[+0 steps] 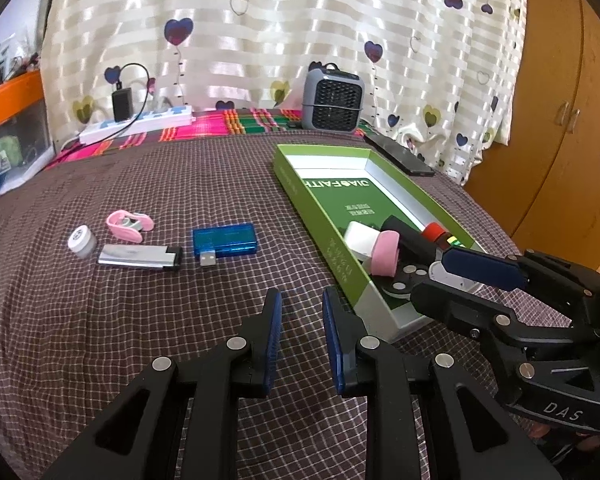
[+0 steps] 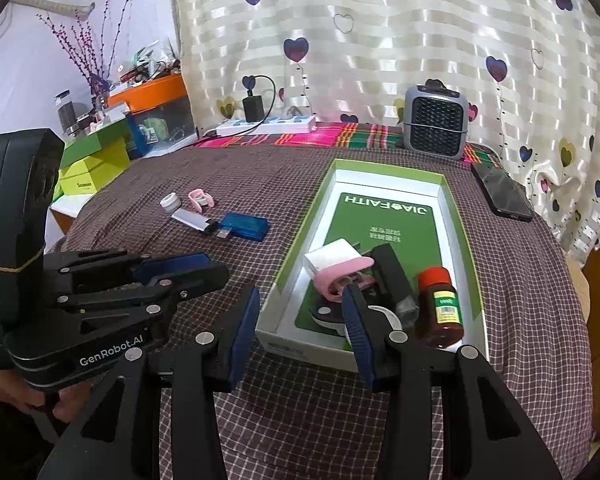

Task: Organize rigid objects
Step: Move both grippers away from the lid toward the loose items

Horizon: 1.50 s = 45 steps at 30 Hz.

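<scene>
A green open box (image 1: 320, 216) (image 2: 460, 216) lies on the checked cloth. In it lie a white cube (image 2: 332, 260), a pink clip (image 2: 340, 276), a black block (image 2: 394, 280), a red-capped bottle (image 2: 440, 304) and a round white item (image 2: 384, 316). Left of the box lie a blue USB device (image 1: 225, 239), a silver lighter (image 1: 140, 258), a pink clip (image 1: 129, 224) and a small white jar (image 1: 82, 241). My left gripper (image 1: 300, 320) is open and empty above the cloth. My right gripper (image 2: 304, 320) is open over the box's near end.
A grey mini fan (image 1: 332, 100), a power strip with charger (image 1: 140, 120) and a black phone (image 1: 400, 156) sit at the back of the table. Stacked boxes and an orange bin (image 2: 148, 92) stand at the left. A wooden cabinet (image 1: 560, 120) is at the right.
</scene>
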{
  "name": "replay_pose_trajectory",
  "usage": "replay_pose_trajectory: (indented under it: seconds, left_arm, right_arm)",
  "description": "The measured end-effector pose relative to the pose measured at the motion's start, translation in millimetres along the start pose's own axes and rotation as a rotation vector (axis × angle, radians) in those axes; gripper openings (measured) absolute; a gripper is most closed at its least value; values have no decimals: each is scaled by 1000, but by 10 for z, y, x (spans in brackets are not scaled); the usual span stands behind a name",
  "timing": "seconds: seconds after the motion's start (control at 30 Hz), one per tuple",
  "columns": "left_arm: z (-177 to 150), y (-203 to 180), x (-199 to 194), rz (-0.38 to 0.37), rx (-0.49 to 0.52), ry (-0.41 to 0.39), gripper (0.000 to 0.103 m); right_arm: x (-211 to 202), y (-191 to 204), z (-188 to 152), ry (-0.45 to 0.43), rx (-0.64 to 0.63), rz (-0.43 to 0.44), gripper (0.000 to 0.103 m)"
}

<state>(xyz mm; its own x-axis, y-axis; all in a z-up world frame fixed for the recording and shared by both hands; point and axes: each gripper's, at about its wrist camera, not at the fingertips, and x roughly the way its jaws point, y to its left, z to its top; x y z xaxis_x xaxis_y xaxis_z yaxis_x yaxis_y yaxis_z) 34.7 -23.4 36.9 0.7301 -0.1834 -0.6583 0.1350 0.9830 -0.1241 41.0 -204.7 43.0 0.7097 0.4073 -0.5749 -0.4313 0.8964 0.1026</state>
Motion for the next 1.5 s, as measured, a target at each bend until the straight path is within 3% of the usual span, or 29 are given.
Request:
replay_pose_trajectory:
  seconds: [0.87, 1.5]
  left_arm:
    - [-9, 416, -20, 33, -56, -4, 20]
    - [37, 835, 30, 101, -94, 2, 20]
  right_arm:
    - [297, 404, 201, 28, -85, 71, 44]
    - [767, 602, 498, 90, -196, 103, 44]
